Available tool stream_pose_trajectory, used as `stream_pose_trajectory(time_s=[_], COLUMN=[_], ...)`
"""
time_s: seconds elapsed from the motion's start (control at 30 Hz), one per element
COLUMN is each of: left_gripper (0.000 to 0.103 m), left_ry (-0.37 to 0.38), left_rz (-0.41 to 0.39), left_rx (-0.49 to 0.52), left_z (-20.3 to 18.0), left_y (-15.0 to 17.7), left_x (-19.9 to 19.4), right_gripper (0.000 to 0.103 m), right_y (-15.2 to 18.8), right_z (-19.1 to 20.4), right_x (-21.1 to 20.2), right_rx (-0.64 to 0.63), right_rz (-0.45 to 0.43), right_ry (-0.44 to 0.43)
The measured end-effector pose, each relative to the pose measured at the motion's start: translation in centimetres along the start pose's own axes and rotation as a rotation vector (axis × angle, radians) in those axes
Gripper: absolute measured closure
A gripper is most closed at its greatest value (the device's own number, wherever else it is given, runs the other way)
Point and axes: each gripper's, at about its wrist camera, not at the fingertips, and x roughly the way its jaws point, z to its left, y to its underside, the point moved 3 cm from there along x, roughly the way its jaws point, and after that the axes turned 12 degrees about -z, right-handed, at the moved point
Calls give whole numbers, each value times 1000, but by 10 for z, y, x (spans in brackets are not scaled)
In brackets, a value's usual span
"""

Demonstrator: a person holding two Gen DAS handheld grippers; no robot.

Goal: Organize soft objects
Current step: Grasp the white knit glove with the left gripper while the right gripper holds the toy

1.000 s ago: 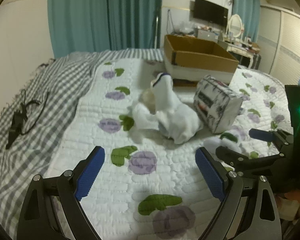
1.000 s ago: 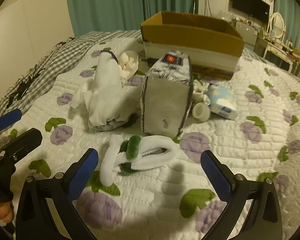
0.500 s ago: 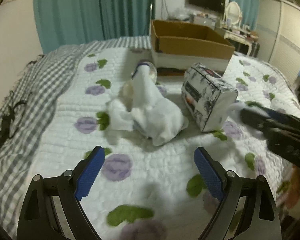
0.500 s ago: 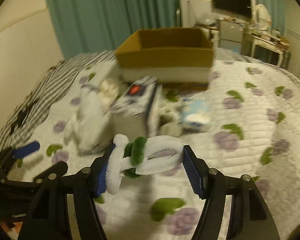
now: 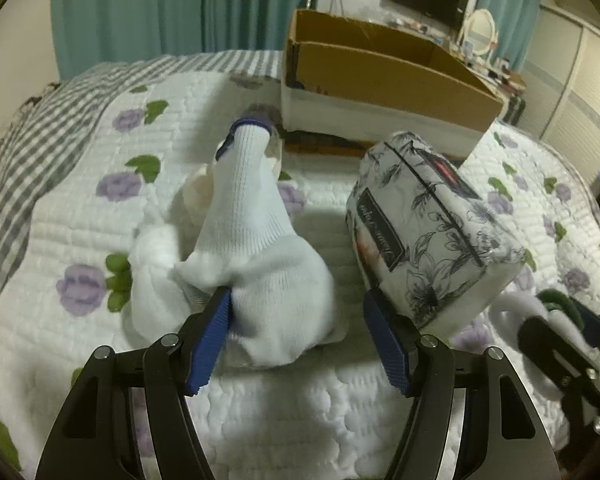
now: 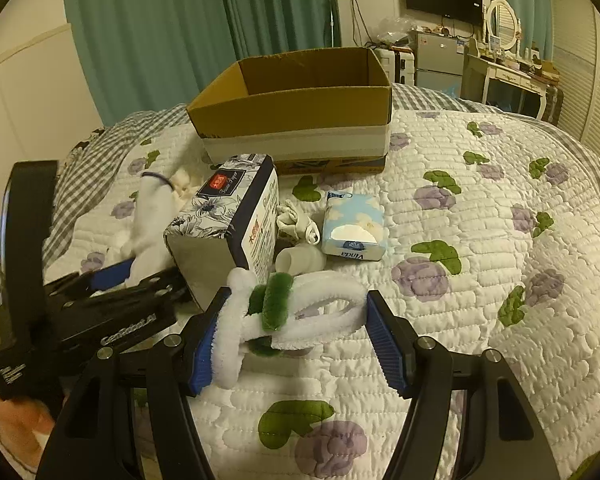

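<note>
A white sock with a blue cuff (image 5: 256, 236) lies bunched on the flowered quilt (image 5: 80, 208); it also shows in the right wrist view (image 6: 150, 220). My left gripper (image 5: 296, 340) is open, its jaws on either side of the sock's near end, the left pad against it. My right gripper (image 6: 292, 336) is shut on a white and green fuzzy headband (image 6: 296, 312), held above the quilt (image 6: 480, 280). The headband shows at the right edge of the left wrist view (image 5: 540, 312). An open cardboard box (image 6: 296, 108) stands at the back, also in the left wrist view (image 5: 380, 84).
A floral tissue pack (image 5: 432, 228) stands right of the sock, also in the right wrist view (image 6: 228, 224). Behind it lie a small blue tissue packet (image 6: 354, 226), a white cup (image 6: 300, 260) and a small pale bundle (image 6: 294, 218). Grey checked blanket (image 5: 32, 128) covers the left.
My right gripper closed on the headband and lifted it off the quilt. My left gripper moved forward to the white sock and its jaws narrowed around the sock's end.
</note>
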Motion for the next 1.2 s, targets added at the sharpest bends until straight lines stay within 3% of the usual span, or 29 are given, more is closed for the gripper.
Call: stream_pose_trajectory(time_s=[0.07,0.17,0.37,0.53,0.57,0.7,0.77,0.83,1.0,1.07,1.1,1.17,1.2], left_gripper=[56,63,66,69,75,81,80,76,67,64,59,34,34], left_ry=[-5,21,83,134,138,153,179,173,147,150,149,143,143], left_rz=[-1,1,-29,-123,-156,-207,-182,-149,31,59,69,95,90], left_rx=[14,35,96,141,151,197,226,224,138,134,133,122,103], left_z=[1,6,9,5,4,0,-2,-2,4,4,4,3,2], left_y=[3,5,16,6,-1,-24,-23,-13,30,42,47,53,56], left_x=[-2,-14,-74,-127,-138,-154,-153,-147,-123,-118,-115,-106,-99], right_gripper=[37,37,38,38,38,38,38,38,38,38,38,38,38], right_y=[0,-2,-9,-20,-25,-42,-47,-48,-36,-32,-31,-28,-27], right_z=[0,0,8,20,22,25,25,23,15,11,10,8,8], right_x=[0,-4,-28,-50,-58,-81,-89,-90,-81,-76,-74,-71,-70], right_rx=[1,14,7,-22,-27,-46,-33,-15,-9,0,2,4,5], right_rz=[-1,-17,-76,-126,-143,-211,-235,-235,-203,-191,-187,-179,-176], right_ry=[-1,-8,-30,-46,-51,-56,-65,-73,-54,-50,-48,-45,-45])
